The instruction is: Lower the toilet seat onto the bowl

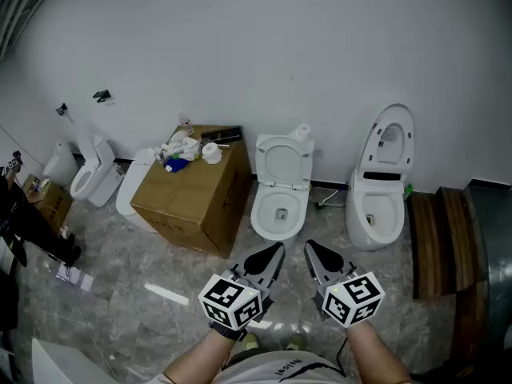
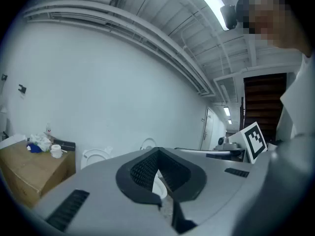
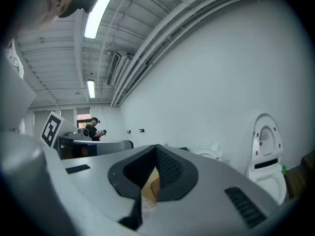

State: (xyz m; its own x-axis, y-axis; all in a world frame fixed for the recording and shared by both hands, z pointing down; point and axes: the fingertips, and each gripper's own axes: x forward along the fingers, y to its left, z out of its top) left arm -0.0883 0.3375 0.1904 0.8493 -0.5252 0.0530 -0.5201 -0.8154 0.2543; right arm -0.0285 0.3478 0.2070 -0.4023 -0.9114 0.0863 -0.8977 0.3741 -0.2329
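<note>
In the head view a white toilet (image 1: 280,210) stands against the wall straight ahead, its seat (image 1: 284,163) raised and leaning back. A second white toilet (image 1: 378,206) to its right has its lid (image 1: 392,138) upright. My left gripper (image 1: 276,251) and right gripper (image 1: 310,250) are held side by side in front of the middle toilet, well short of it, both shut and with nothing in them. The left gripper view shows the raised seat (image 2: 96,156) far off past the shut left gripper (image 2: 156,152). Beyond the right gripper (image 3: 156,149), the right gripper view shows the upright lid (image 3: 266,139).
A cardboard box (image 1: 192,192) with tissue and small bottles on top stands left of the middle toilet. A third toilet (image 1: 88,174) is at far left. Wooden planks (image 1: 436,242) lie at right. A person (image 1: 24,222) stands at the left edge.
</note>
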